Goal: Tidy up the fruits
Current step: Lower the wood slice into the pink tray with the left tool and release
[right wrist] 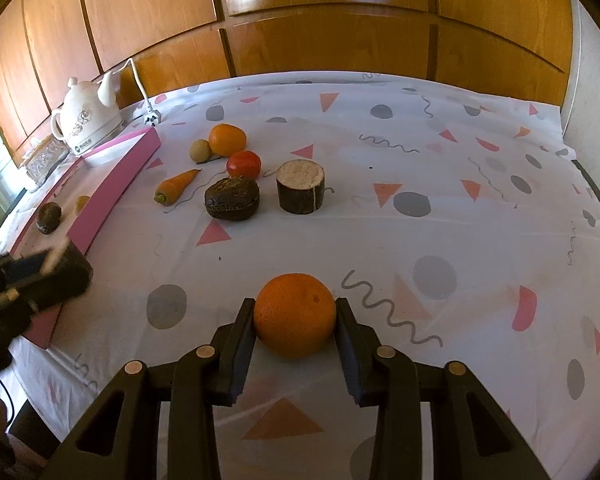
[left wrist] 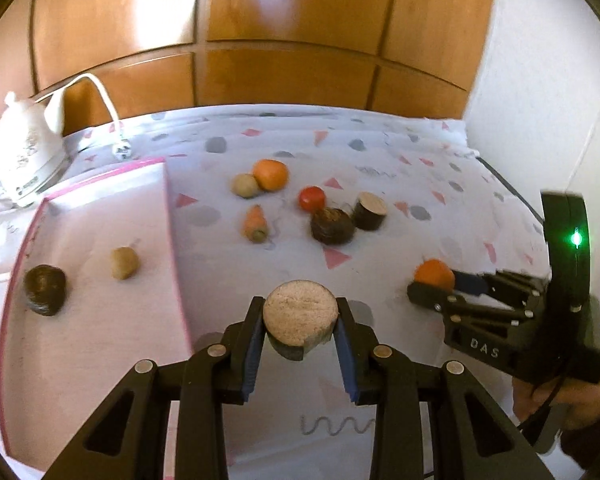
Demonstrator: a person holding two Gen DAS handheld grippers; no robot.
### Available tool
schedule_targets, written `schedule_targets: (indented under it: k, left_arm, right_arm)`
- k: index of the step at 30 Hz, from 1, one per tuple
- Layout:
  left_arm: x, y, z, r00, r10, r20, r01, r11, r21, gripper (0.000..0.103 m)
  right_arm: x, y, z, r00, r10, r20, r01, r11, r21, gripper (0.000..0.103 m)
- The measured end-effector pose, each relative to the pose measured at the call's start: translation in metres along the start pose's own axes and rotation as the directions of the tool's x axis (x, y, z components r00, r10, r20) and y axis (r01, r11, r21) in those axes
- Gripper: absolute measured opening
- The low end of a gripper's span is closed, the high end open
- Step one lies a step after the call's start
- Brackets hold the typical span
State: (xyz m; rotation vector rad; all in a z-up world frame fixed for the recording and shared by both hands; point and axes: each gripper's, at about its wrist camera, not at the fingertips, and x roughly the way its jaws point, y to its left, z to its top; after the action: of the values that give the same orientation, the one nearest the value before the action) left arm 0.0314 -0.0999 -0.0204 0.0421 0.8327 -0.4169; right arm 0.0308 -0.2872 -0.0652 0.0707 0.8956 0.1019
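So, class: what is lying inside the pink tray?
Inside the pink tray lie a dark wrinkled lump and a small tan potato-like piece. Its near corner is hidden behind the left claw, so that part cannot be checked.

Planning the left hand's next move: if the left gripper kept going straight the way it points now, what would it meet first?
Probably bare tablecloth beside the pink tray. The left gripper, shut on a cut brown chunk, points downward; the carrot lies farther along, though depth is unclear.

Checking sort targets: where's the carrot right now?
The carrot lies on the tablecloth, outside the pink tray. In the right wrist view it sits left of centre, left of the dark avocado-like fruit and in front of the small potato.
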Motion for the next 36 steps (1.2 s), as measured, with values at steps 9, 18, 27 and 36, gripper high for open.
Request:
schedule_targets:
  k: [9,18,27,36]
  left_arm:
    - [-0.018,0.064,0.016,0.999,0.051,-0.001,-0.051,0.981,-0.19,0.033]
    - [-0.001,0.163,0.052,0.984,0.175,-0.037,-0.176,0.907,-0.383,0.033]
    - [0.027,0.192,0.071,0.972,0.225,-0.069,-0.232,0.871,-0.434,0.048]
    - [-0.008,0.174,0.038,0.959,0.28,-0.047,-0.273,0.865,-0.42,0.048]
  right_arm:
    - [0.001,0.002,0.0,1.0,-0.015,-0.001,0.015,1.0,-0.008,0.038]
    - [0.001,0.003,0.0,1.0,-0.025,-0.003,0.025,0.999,-0.021,0.038]
    - [0.001,0.003,0.001,1.0,-0.025,-0.003,0.025,0.999,-0.022,0.038]
    - [0.0,0.007,0.001,0.999,-0.046,-0.001,0.046,0.998,-0.033,0.038]
